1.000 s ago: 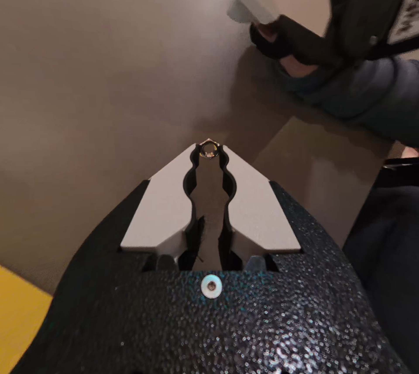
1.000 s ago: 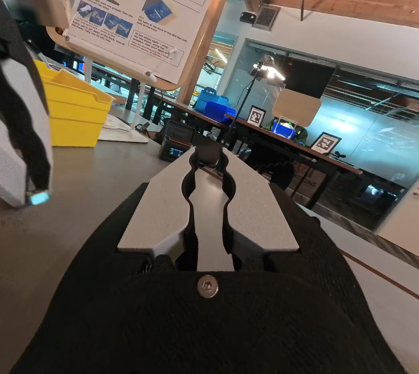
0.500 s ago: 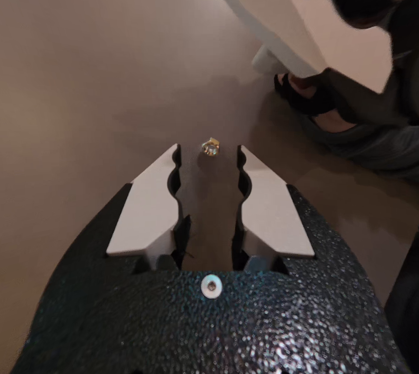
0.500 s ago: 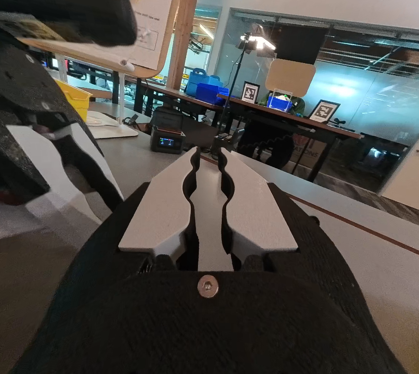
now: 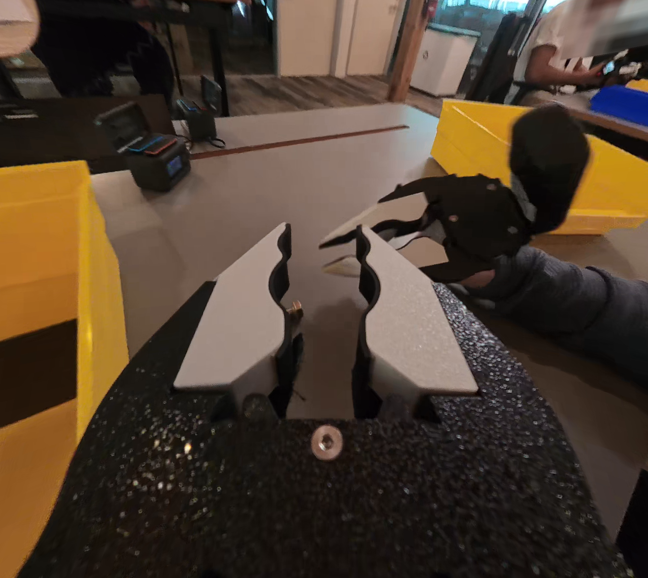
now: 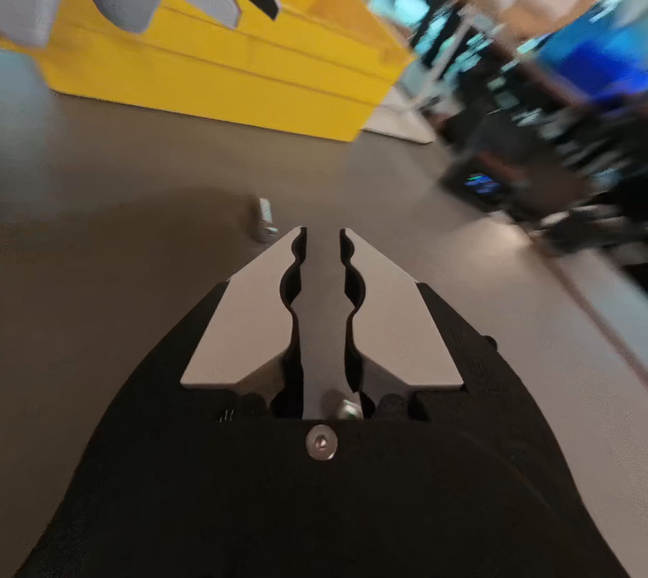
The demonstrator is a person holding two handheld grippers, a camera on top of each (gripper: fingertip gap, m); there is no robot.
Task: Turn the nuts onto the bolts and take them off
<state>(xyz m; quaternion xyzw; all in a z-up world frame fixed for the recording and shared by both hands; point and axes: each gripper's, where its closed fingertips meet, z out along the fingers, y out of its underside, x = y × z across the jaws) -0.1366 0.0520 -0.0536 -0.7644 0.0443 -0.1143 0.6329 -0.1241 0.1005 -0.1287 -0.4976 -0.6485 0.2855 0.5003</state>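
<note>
Since half a second ago the left gripper [image 5: 323,238] has lifted from looking down at the tabletop [image 5: 280,196] to facing across it, jaws apart and gripping nothing. One brass nut [image 5: 296,308] shows beside its left finger [image 5: 242,308]; contact cannot be told. Beyond it, the right gripper [image 5: 324,254] hovers low before a yellow bin [image 5: 466,137]. Its jaws stand narrowly parted and empty. In the blurred right wrist view, a bolt [image 6: 263,219] lies on the tabletop just left of the right gripper's fingertips.

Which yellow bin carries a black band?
The near yellow bin, at the left view's left edge; the far yellow bin shows plain yellow.
</note>
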